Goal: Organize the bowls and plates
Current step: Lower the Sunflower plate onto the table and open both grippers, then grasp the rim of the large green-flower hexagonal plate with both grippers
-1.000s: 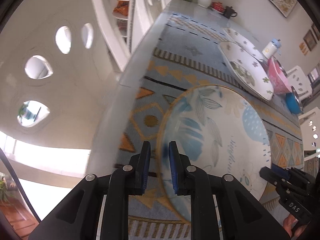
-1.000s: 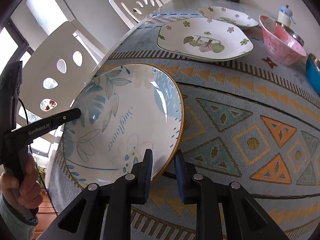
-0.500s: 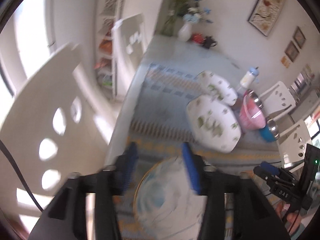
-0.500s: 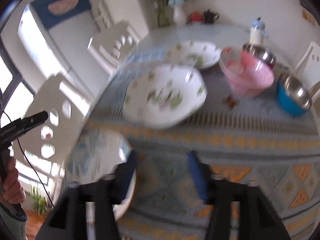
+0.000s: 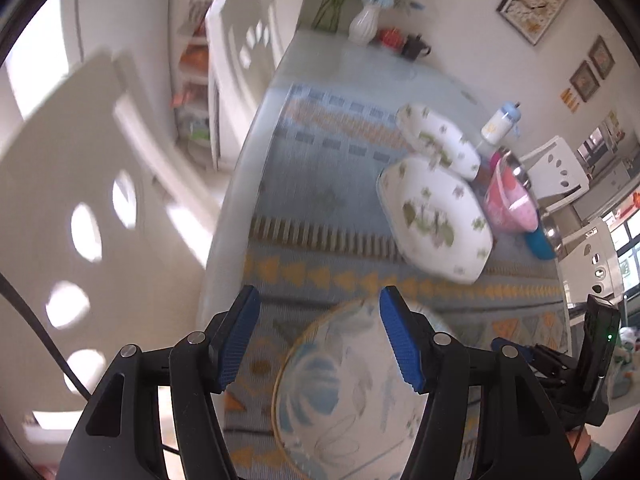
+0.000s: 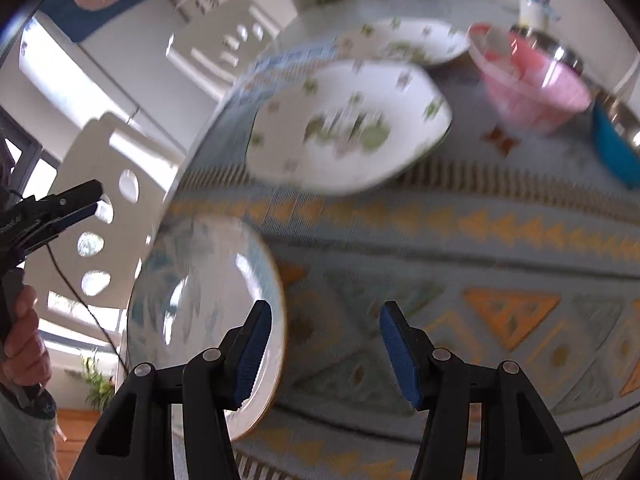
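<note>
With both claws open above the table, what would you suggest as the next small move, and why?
Probably move the right claw forward to the rim of the nearer green-flowered plate. Both claws stand open and empty. The blue leaf plate lies flat on the patterned cloth, apart from the two matching flowered plates, which are not yet stacked. The left claw hangs over the leaf plate.

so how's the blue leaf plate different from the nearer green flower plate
The blue leaf plate is round with a gold rim; the nearer green flower plate has an angular outline and no gold edge. The first carries blue-grey leaves, the second small green sprigs. The leaf plate lies at the table's near edge, the other farther in. Both are white and rest flat on the patterned cloth.
</note>
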Demonstrator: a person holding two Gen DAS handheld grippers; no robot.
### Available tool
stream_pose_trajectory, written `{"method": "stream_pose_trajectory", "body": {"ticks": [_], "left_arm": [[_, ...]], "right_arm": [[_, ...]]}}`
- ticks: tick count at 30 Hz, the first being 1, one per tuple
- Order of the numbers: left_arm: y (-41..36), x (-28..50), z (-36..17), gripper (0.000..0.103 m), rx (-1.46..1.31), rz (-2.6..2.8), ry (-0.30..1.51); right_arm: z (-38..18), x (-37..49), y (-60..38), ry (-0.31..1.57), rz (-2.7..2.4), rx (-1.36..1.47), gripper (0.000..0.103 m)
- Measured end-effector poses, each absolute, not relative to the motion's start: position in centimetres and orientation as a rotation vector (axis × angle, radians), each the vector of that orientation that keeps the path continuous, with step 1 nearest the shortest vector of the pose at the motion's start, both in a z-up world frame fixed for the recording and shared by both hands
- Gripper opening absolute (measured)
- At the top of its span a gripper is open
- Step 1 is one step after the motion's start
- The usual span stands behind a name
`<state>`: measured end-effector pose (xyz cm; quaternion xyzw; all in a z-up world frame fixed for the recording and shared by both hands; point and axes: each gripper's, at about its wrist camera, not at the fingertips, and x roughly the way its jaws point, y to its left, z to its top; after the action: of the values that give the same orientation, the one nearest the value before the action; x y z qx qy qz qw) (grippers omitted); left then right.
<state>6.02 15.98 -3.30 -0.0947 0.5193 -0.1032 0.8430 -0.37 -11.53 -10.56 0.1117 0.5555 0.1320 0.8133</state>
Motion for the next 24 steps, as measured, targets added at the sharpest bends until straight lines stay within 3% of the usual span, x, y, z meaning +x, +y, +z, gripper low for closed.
{"method": "stream_pose_trajectory", "body": {"ticks": [11,24], "left_arm": [[17.1,1.5,-9.0,0.059,-0.307,-0.165,1.223],[15.4,1.0,-9.3,0.059,-0.260,-0.209,1.247]], "right_arm": [[-12.9,-1.0,-7.9,1.255,0.322,0.116,0.026],[-13.1,0.2,-6.3,1.248,0.341,0.070,0.024]]}}
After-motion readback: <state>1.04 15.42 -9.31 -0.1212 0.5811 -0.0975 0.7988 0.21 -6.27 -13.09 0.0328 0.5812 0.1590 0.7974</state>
